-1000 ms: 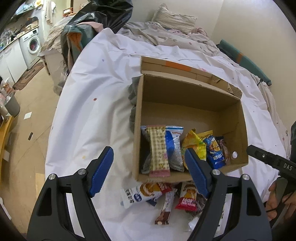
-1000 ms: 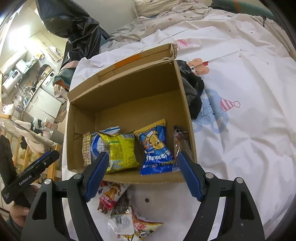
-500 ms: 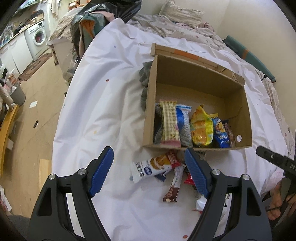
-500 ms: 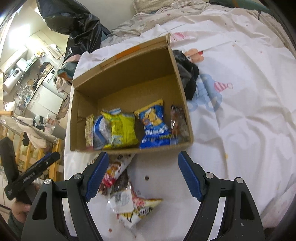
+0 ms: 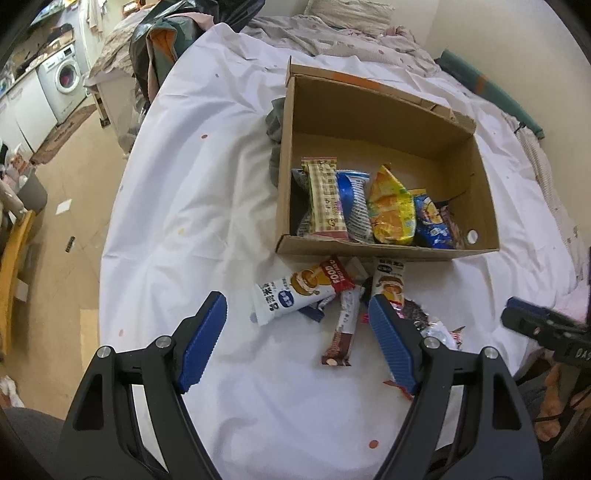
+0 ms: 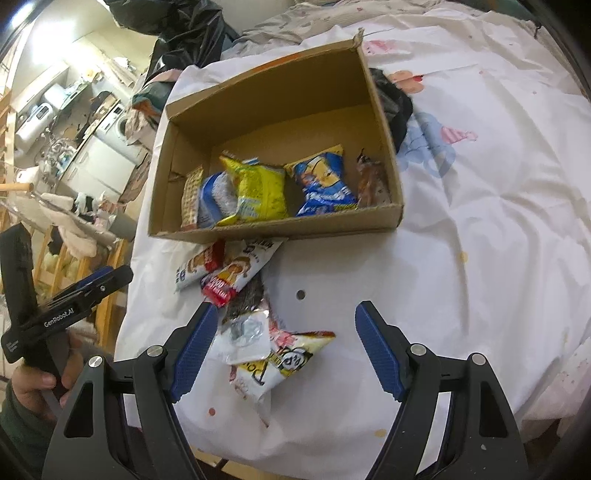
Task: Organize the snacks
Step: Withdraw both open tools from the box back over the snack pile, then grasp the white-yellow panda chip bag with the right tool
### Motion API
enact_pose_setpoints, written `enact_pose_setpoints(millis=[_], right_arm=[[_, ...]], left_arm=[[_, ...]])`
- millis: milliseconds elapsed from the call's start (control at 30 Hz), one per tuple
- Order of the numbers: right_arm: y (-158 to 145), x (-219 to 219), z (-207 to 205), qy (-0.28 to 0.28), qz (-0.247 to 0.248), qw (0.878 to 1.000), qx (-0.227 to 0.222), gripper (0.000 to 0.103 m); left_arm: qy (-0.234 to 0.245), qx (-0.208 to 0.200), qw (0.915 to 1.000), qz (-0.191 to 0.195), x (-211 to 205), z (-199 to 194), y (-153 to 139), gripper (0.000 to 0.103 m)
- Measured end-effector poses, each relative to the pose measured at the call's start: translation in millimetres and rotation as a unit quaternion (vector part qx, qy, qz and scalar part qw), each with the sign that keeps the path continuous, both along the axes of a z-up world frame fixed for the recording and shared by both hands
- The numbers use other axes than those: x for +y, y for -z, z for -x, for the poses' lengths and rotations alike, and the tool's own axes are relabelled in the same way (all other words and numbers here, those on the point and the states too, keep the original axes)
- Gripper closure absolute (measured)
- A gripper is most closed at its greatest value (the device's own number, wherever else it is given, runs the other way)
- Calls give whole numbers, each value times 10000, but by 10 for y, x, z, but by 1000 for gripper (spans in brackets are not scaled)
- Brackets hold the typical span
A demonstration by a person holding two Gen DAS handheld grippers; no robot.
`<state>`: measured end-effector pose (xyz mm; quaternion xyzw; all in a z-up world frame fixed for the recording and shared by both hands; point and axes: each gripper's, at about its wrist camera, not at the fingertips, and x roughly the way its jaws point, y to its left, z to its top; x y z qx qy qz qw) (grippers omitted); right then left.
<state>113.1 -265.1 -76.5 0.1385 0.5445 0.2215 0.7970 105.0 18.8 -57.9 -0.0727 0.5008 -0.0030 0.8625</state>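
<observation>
An open cardboard box (image 5: 480, 177) (image 6: 384, 147) stands on a white sheet. Several snack packs stand in a row along its near wall, among them a yellow bag (image 5: 391, 206) (image 6: 260, 188) and a blue bag (image 6: 325, 182). More snacks lie loose in front of the box: a white pack (image 5: 295, 293), a brown bar (image 5: 341, 334), a white and yellow bag (image 6: 280, 360). My left gripper (image 5: 295, 317) is open and empty, above the loose pile. My right gripper (image 6: 284, 328) is open and empty over the same pile.
A dark cloth (image 5: 275, 125) (image 6: 395, 107) lies against the box's side. The bed edge (image 5: 110, 236) drops to the floor on the left. Bedding and pillows (image 5: 351, 22) lie beyond the box. The other gripper shows at each view's edge (image 5: 546, 332) (image 6: 70, 295).
Both grippers have pulled back and away from the box, so the loose snacks in front of it have come into fuller view. Both stay open and empty.
</observation>
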Motion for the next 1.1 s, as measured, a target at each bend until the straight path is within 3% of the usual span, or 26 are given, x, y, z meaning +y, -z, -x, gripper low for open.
enact_pose_setpoints(millis=[133,300,467,533,633,800,933,1100], right_arm=[[119,105,-8,-205,59,9994,279,23],[550,390,-32,-519,327,9899,1282,23],[489,541,-53,-546,722,9912,966,22],[548,509,-60,-436,562,9899,1229,15],[765,582,-30,-647,217,9792,1911,15],[856,775,-22,-845,486,9797,1753,15],[796,790,26,-1112,467,9800,1585,44],[700,577,114,-1185,105,9792,1641,56]], left_arm=[[-139,-53,9999,29,65,5,-24,26],[-295,42,9995,137,145,-27,7,26],[-326,79,9993,187,188,-29,16,26],[-346,89,9992,191,200,-26,22,26],[-370,139,9990,210,209,-39,46,26],[-385,232,9984,345,178,-104,92,26],[-396,201,9985,327,172,-110,86,26],[-460,282,9978,385,192,-116,120,26]])
